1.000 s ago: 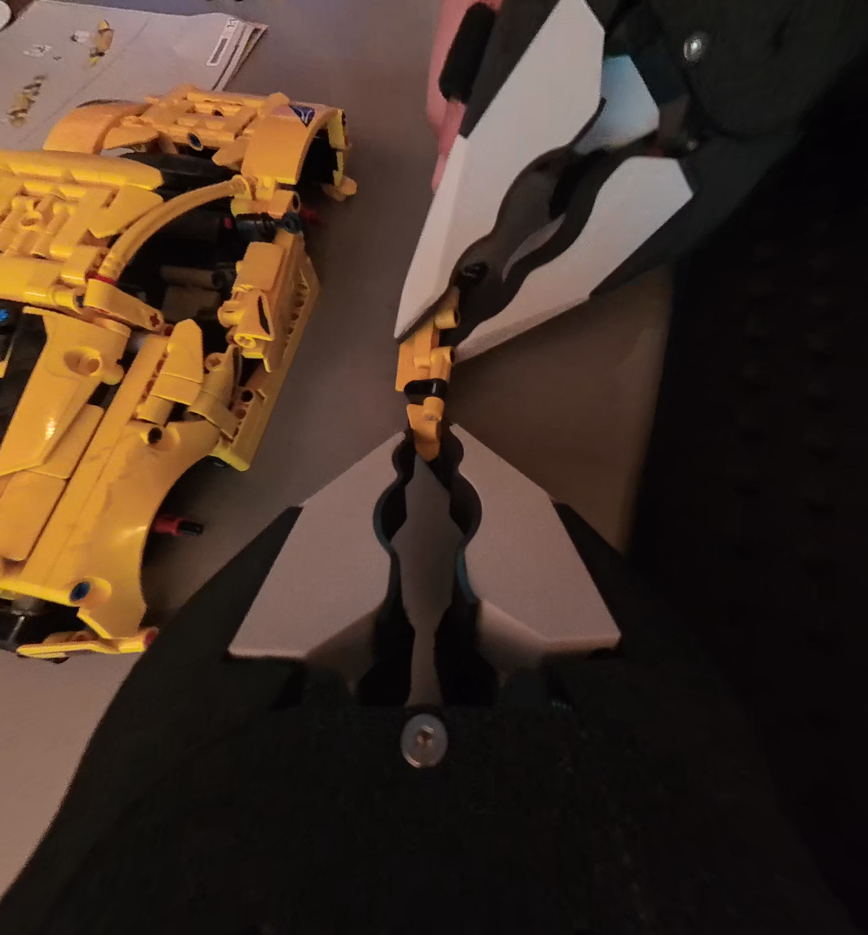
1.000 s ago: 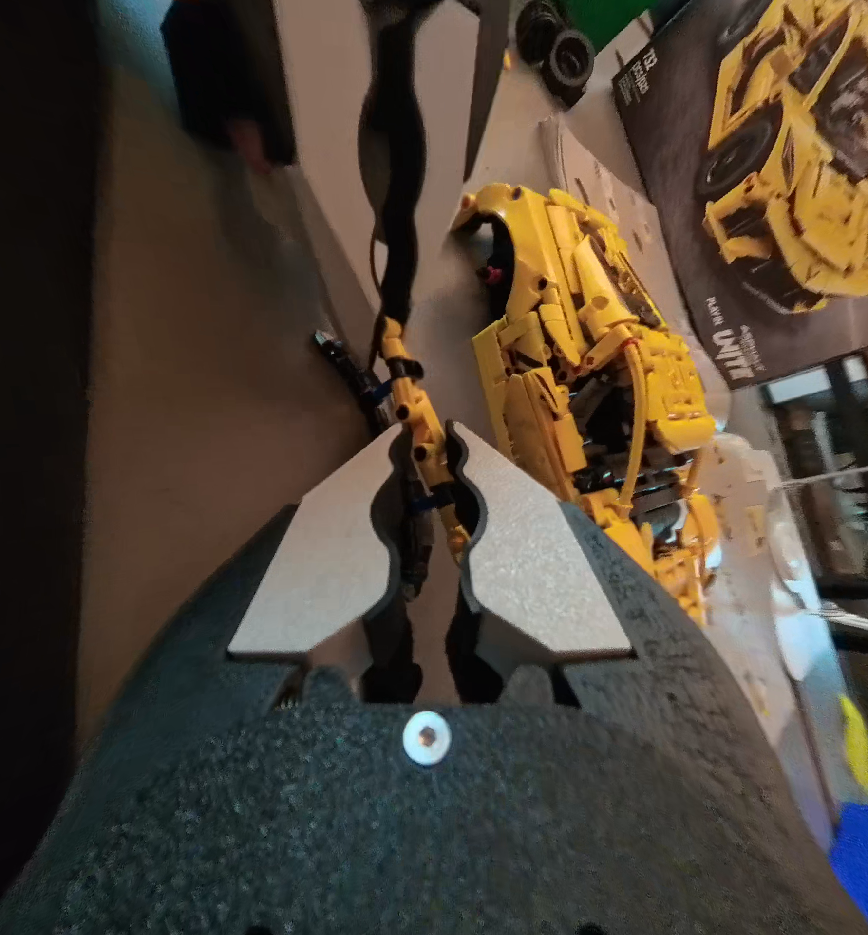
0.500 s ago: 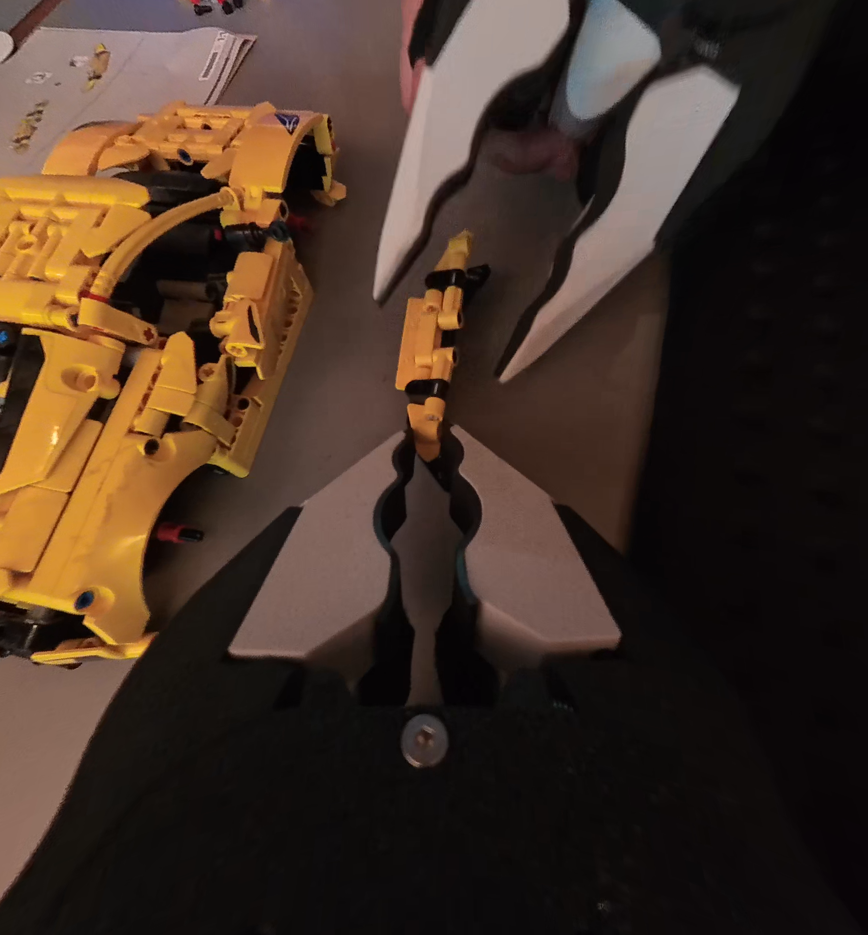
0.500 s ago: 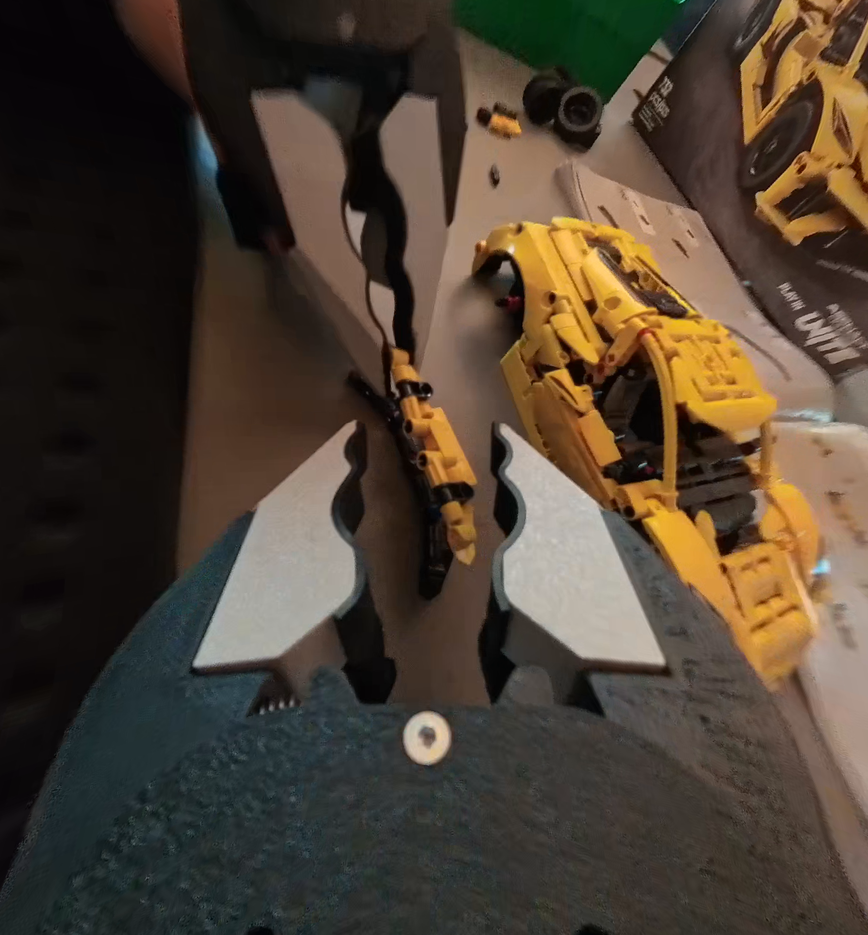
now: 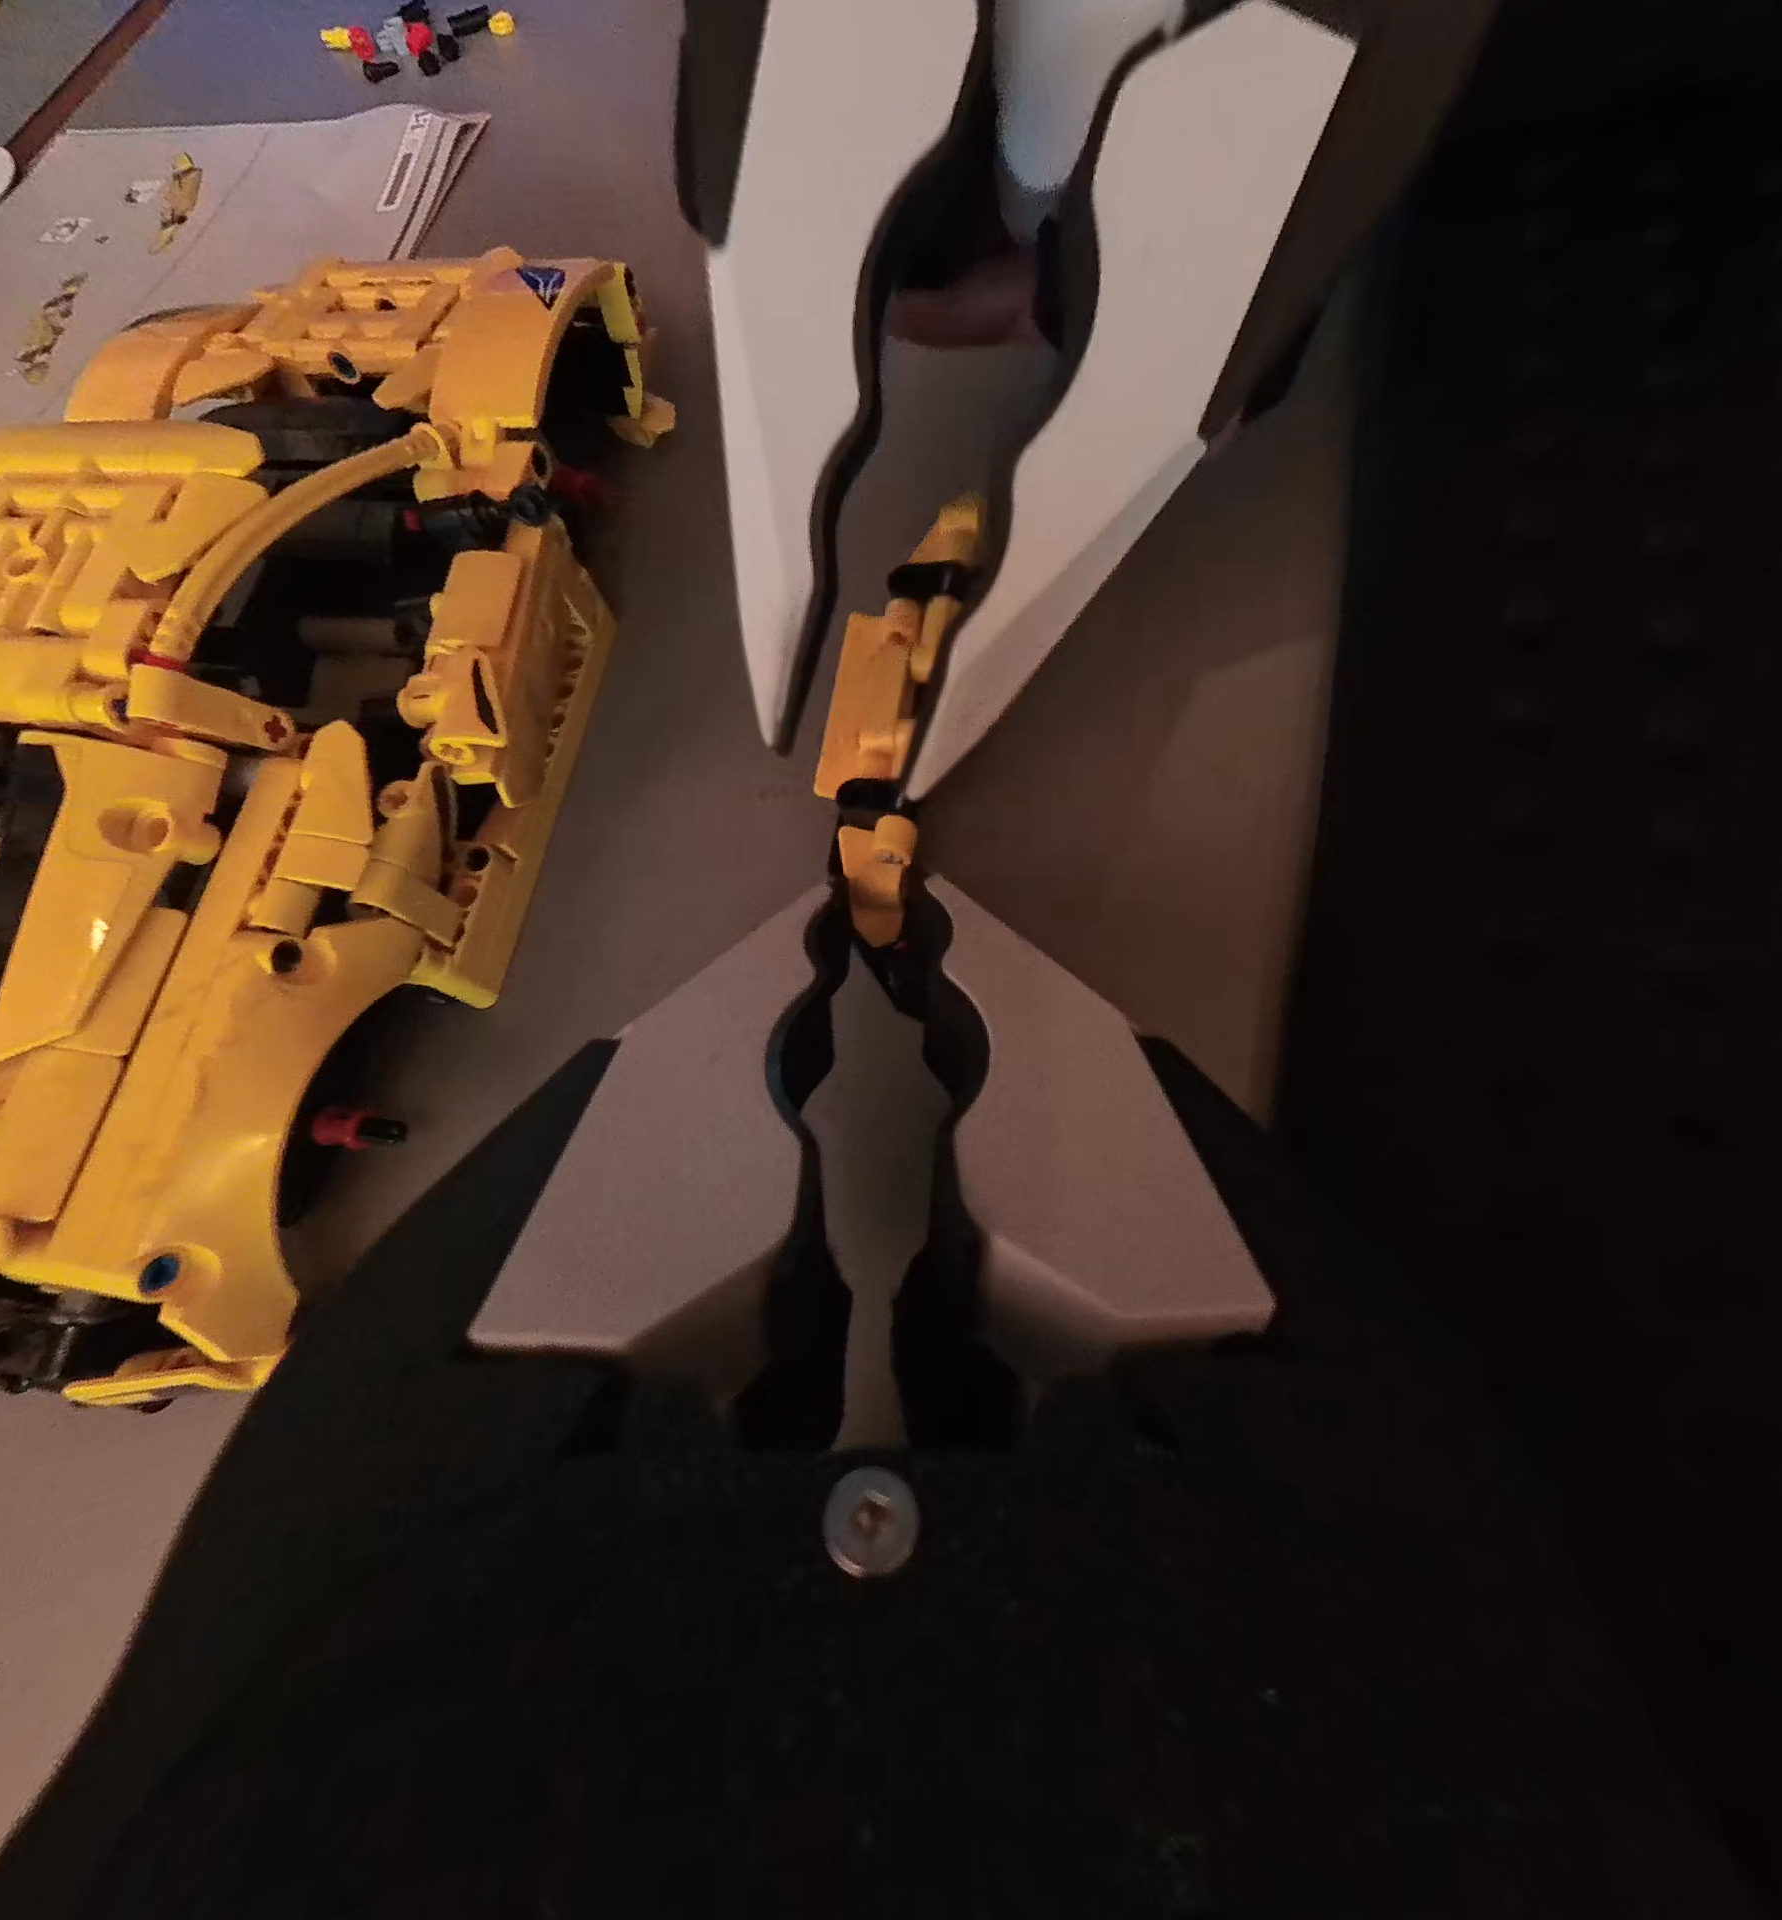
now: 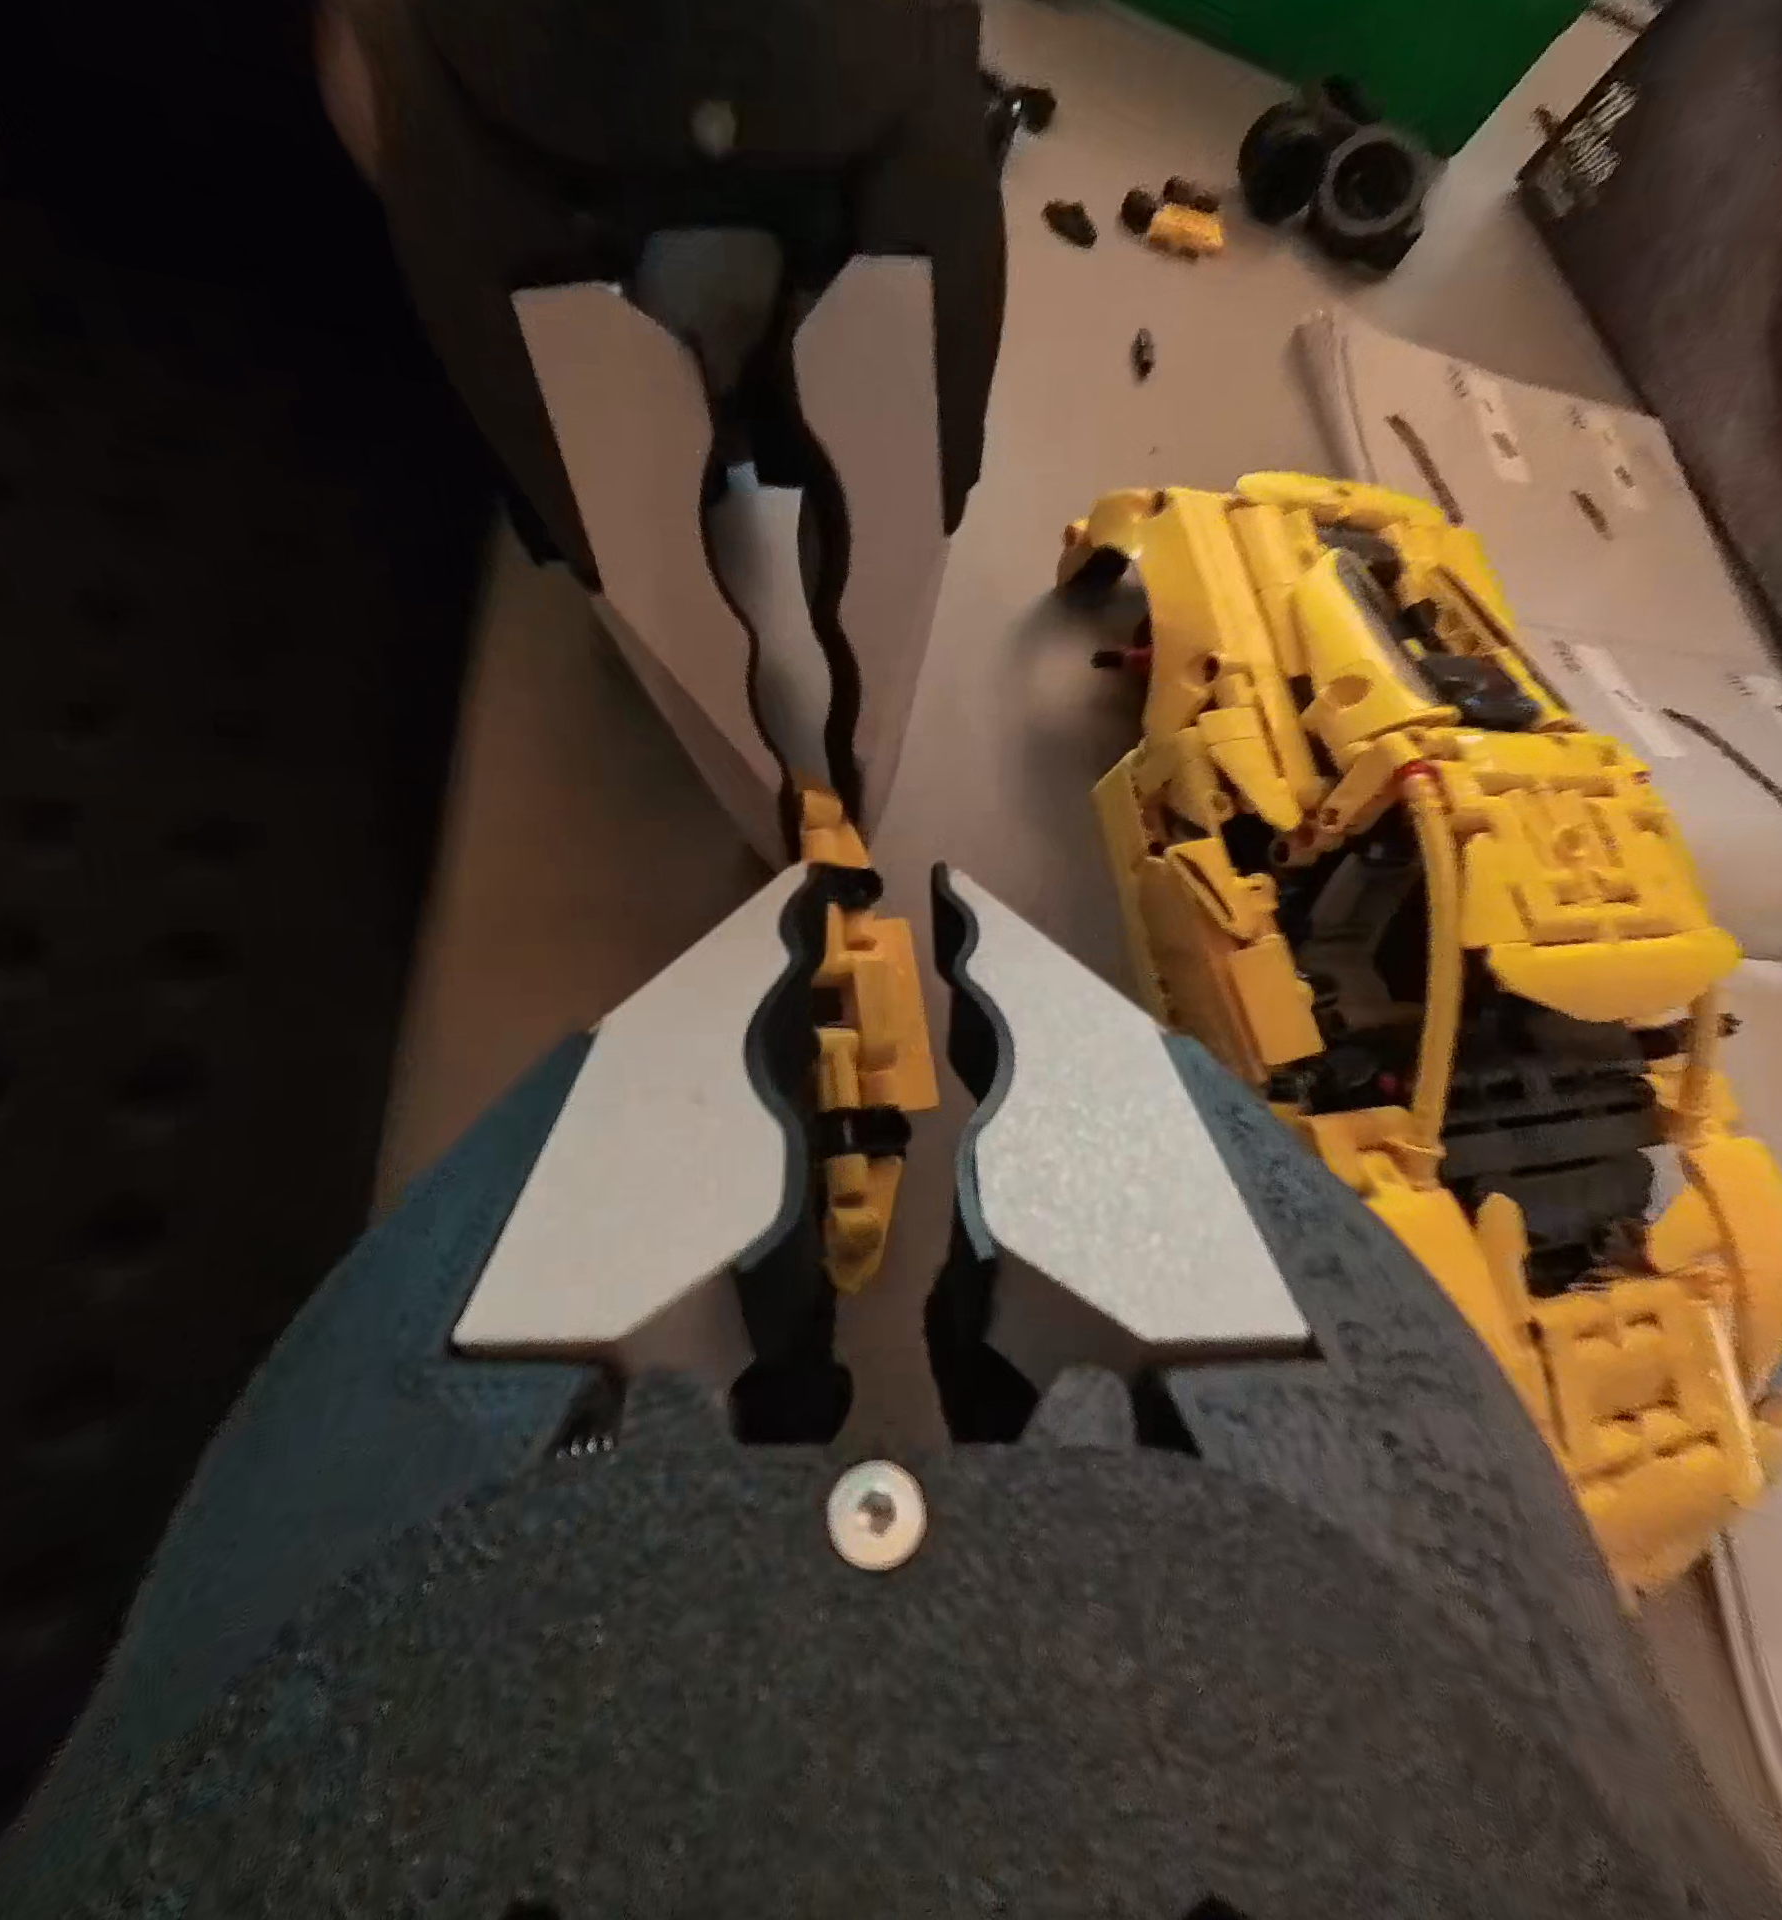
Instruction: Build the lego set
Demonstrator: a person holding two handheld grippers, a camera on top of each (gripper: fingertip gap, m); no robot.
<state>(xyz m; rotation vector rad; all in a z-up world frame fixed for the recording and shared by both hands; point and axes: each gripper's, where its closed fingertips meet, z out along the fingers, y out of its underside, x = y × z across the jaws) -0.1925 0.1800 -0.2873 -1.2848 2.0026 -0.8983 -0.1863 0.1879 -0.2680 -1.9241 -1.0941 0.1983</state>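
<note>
A small yellow and black lego sub-assembly (image 5: 871, 686) is held in the air above the table. My left gripper (image 5: 871, 894) is shut on its near end. My right gripper (image 6: 871, 878) is open, with its fingers on either side of the same piece (image 6: 871, 1018); one finger touches it and a gap shows at the other. The right gripper also shows in the left wrist view (image 5: 851, 748), coming in from the top. The left gripper shows in the right wrist view (image 6: 830, 831), pinching the piece's far end. The yellow lego car (image 5: 191, 831) lies on the table beside them, also seen in the right wrist view (image 6: 1386, 883).
Instruction sheets (image 5: 243, 177) and several loose small parts (image 5: 419, 26) lie beyond the car. Black tyres (image 6: 1334, 177), more small parts (image 6: 1178, 218) and the dark set box (image 6: 1718, 208) sit at the back. The table edge (image 5: 1313, 727) runs close beside the grippers, with dark floor past it. The tips of both grippers are at nearly the same place.
My right gripper let go of the sub-assembly, opened wide and drew back. It has now moved forward around the piece with its fingers narrower. My left gripper kept its hold.
</note>
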